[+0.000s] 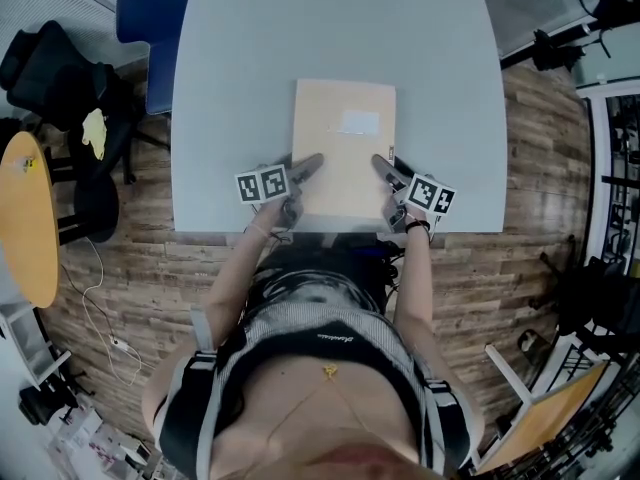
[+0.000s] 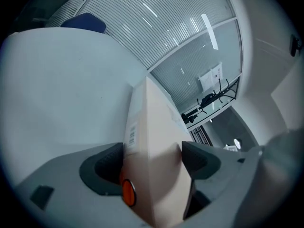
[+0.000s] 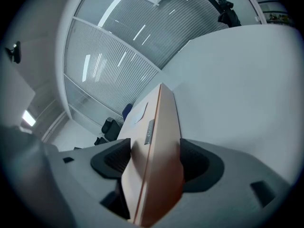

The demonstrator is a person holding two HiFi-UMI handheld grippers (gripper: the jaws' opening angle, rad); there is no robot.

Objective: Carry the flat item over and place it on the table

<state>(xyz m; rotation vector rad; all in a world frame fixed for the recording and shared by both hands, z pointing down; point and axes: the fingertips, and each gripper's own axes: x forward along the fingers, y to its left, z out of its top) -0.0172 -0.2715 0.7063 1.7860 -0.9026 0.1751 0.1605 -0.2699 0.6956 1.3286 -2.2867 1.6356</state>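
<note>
Head view, left claw, right claw clamping tan box; label unreadable

The flat box lay level over the table, close to its 6 o'clock edge; contact could not be told. The left gripper sat at the box's 8 o'clock and the right gripper at its 4 o'clock, each with the box's edge between its jaws. From the box, a chair stood at 10 o'clock beside the table, and a round table at 9 o'clock, well apart.
</note>
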